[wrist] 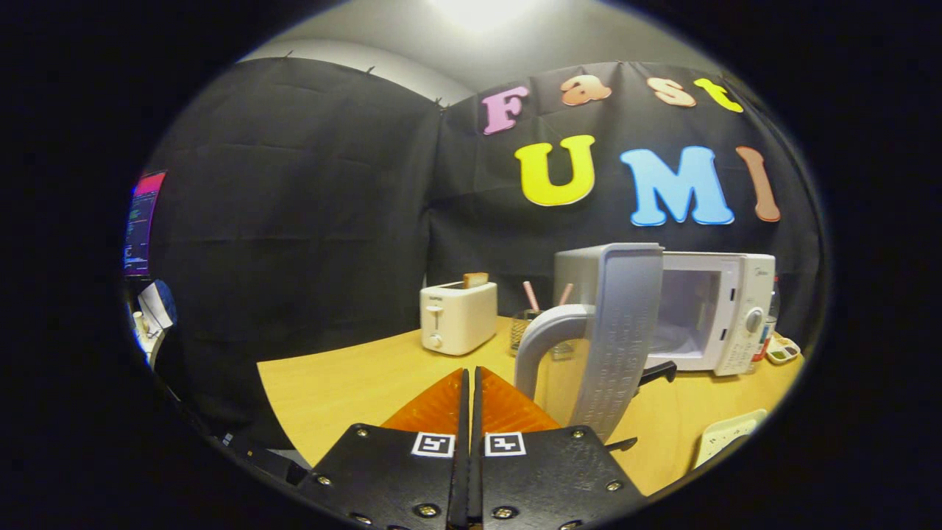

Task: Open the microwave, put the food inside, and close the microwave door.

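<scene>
Gripper point(469, 383) fingers together, empty | microwave point(717, 316) door point(622, 335) swung open

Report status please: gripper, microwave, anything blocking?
Gripper shut, holding nothing, over the table. Microwave door swung open, standing just ahead and right of the fingers; cavity looks empty. Toaster beyond, apart from the door.

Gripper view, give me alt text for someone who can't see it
The gripper, fingers closed together and holding nothing, points across a wooden table at a white microwave whose door stands open. A white toaster with bread in its slot sits left of the microwave.
</scene>
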The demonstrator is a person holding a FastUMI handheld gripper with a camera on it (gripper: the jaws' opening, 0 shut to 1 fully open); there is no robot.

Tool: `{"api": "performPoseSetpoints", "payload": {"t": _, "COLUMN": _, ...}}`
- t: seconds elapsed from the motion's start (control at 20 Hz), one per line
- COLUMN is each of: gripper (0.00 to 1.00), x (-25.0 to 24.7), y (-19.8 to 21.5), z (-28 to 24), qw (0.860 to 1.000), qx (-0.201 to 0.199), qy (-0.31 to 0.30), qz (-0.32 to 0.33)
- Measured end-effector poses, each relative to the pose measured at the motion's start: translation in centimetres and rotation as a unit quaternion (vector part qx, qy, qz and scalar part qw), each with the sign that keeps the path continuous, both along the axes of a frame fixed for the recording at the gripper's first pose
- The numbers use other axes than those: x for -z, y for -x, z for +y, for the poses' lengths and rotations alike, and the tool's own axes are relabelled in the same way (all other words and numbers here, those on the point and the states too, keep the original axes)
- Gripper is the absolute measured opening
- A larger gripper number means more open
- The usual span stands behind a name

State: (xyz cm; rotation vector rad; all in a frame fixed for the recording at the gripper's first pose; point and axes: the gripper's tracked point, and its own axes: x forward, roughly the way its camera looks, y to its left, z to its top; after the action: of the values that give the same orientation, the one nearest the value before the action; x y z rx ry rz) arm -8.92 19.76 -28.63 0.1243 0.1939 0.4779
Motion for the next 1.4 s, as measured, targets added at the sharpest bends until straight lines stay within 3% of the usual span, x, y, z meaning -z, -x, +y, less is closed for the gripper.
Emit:
{"api": "performPoseSetpoints", "payload": {"t": 0.5, "gripper": 0.01, "x": 2.2, "y": -11.0, "z": -11.8, "qw": 0.989, "qx": 0.146, "qy": 0.032, "qz": 0.006}}
{"api": "performPoseSetpoints", "payload": {"t": 1.4, "gripper": 0.01, "x": 4.7, "y": -24.7, "z": -19.7, "qw": 0.961, "qx": 0.268, "qy": 0.033, "qz": 0.053}}
